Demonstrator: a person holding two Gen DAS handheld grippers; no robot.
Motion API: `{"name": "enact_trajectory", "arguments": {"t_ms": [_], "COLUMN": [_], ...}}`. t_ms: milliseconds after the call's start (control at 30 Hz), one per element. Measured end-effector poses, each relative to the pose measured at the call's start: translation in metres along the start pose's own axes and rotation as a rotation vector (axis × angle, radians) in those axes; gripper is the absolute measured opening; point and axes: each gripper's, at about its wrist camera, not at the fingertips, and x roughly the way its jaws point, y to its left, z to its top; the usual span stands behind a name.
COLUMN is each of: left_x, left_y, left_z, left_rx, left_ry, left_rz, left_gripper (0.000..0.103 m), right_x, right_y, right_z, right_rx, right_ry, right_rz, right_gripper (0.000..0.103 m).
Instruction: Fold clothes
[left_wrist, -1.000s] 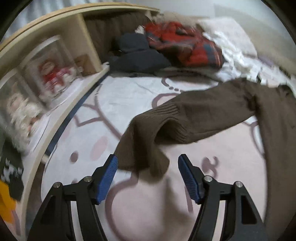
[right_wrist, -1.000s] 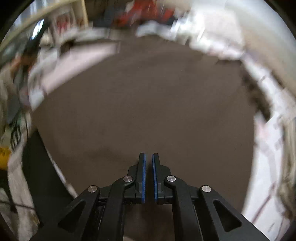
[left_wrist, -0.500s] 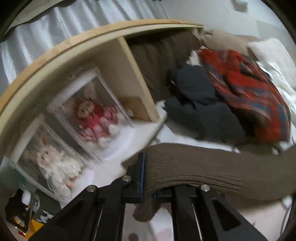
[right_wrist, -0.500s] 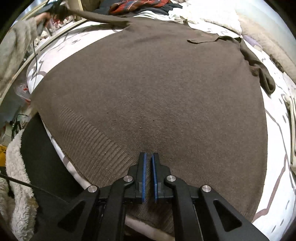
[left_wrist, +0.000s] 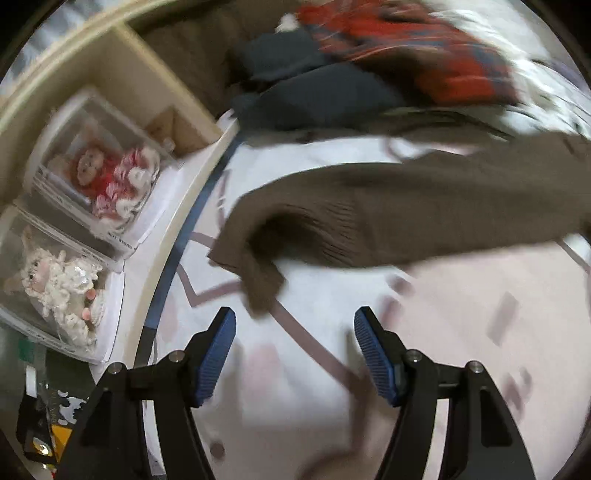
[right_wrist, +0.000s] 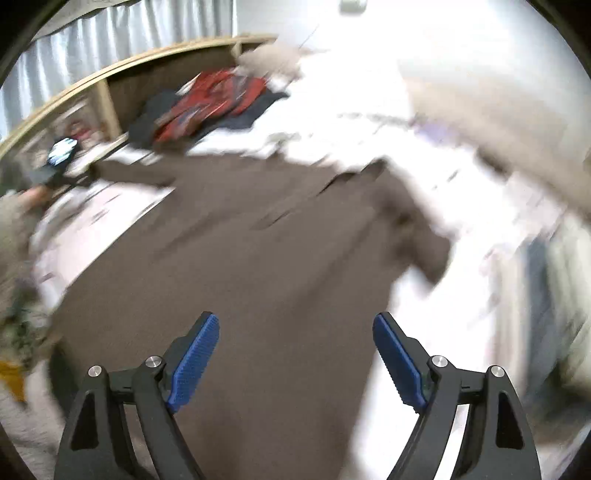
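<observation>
A brown knit sweater (right_wrist: 229, 258) lies spread on the bed. Its left sleeve (left_wrist: 406, 218) stretches across the pink and white bedspread (left_wrist: 303, 398), and the ribbed cuff (left_wrist: 258, 280) rests just beyond my left gripper (left_wrist: 293, 354). That gripper's jaws are opening and hold nothing. Above the sweater's lower body, my right gripper (right_wrist: 295, 358) hangs with its jaws opening and nothing between the blue pads. The sweater's right sleeve (right_wrist: 421, 240) hangs bent at the right. The left gripper (right_wrist: 59, 162) shows blurred at the far left of the right wrist view.
A pile of dark navy clothes (left_wrist: 317, 92) and a red plaid garment (left_wrist: 443, 62) lies at the head of the bed. A wooden shelf headboard (left_wrist: 122, 85) holds boxed dolls (left_wrist: 107, 173) on the left. White bedding (right_wrist: 424, 122) is heaped on the right.
My left gripper let go of the sleeve cuff, which dropped onto the bedspread. My right gripper released the sweater's hem, opened wide and rose away from it.
</observation>
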Motion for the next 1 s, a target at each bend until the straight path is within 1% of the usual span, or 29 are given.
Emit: {"name": "enact_trajectory", "arguments": {"t_ms": [67, 100, 133, 167, 200, 267, 333, 400, 467, 533, 567, 600, 633, 667, 700, 733, 800, 900, 1000], "left_x": [-0.031, -0.049, -0.067, -0.086, -0.104, -0.134, -0.156, -0.164, -0.161, -0.157, -0.152, -0.143, -0.138, -0.133, -0.129, -0.124, -0.117, -0.116, -0.119], "left_y": [-0.018, -0.029, -0.041, -0.056, -0.074, -0.107, -0.144, -0.178, -0.209, -0.239, -0.250, -0.265, -0.273, -0.280, -0.284, -0.289, -0.297, -0.295, -0.294], "left_z": [-0.007, -0.007, -0.008, -0.007, -0.006, 0.000, 0.005, 0.011, 0.013, 0.016, 0.016, 0.016, 0.016, 0.016, 0.016, 0.016, 0.016, 0.014, 0.010], "left_rx": [0.038, 0.051, 0.062, 0.069, 0.075, 0.086, 0.080, 0.077, 0.079, 0.080, 0.084, 0.093, 0.098, 0.103, 0.103, 0.104, 0.104, 0.091, 0.091], "left_ry": [-0.045, -0.076, -0.106, -0.135, -0.172, -0.240, -0.293, -0.298, -0.267, -0.236, -0.216, -0.182, -0.160, -0.140, -0.126, -0.112, -0.087, -0.089, -0.096], "left_rz": [-0.046, -0.092, -0.138, -0.191, -0.249, -0.364, -0.500, -0.632, -0.722, -0.803, -0.809, -0.812, -0.816, -0.818, -0.815, -0.812, -0.806, -0.805, -0.801], "left_gripper": [0.067, 0.067, 0.070, 0.073, 0.073, 0.073, 0.073, 0.073, 0.073, 0.073, 0.073, 0.073, 0.073, 0.073, 0.073, 0.073, 0.073, 0.073, 0.073], "right_x": [0.012, 0.024, 0.036, 0.051, 0.069, 0.107, 0.155, 0.196, 0.227, 0.263, 0.274, 0.285, 0.293, 0.289, 0.285, 0.280, 0.255, 0.195, 0.132], "right_y": [-0.037, -0.060, -0.082, -0.103, -0.119, -0.141, -0.155, -0.162, -0.171, -0.180, -0.182, -0.184, -0.185, -0.184, -0.182, -0.182, -0.186, -0.208, -0.243], "right_z": [0.034, 0.052, 0.069, 0.084, 0.099, 0.126, 0.153, 0.165, 0.168, 0.165, 0.161, 0.156, 0.153, 0.151, 0.150, 0.149, 0.152, 0.160, 0.165], "right_rx": [0.036, 0.087, 0.138, 0.186, 0.223, 0.279, 0.336, 0.380, 0.413, 0.455, 0.463, 0.470, 0.475, 0.468, 0.461, 0.456, 0.468, 0.497, 0.566], "right_ry": [-0.021, -0.016, -0.008, 0.008, 0.029, 0.065, 0.107, 0.154, 0.197, 0.271, 0.305, 0.338, 0.360, 0.335, 0.310, 0.285, 0.237, 0.103, -0.011], "right_rz": [-0.032, -0.022, -0.015, -0.013, 0.000, 0.001, -0.006, -0.023, -0.037, -0.023, -0.021, -0.018, -0.012, 0.007, 0.027, 0.042, 0.038, 0.017, -0.009], "right_gripper": [0.085, 0.085, 0.085, 0.084, 0.084, 0.084, 0.084, 0.084, 0.084, 0.084, 0.076, 0.057, 0.052, 0.045, 0.019, 0.014, 0.014, 0.014, 0.014]}}
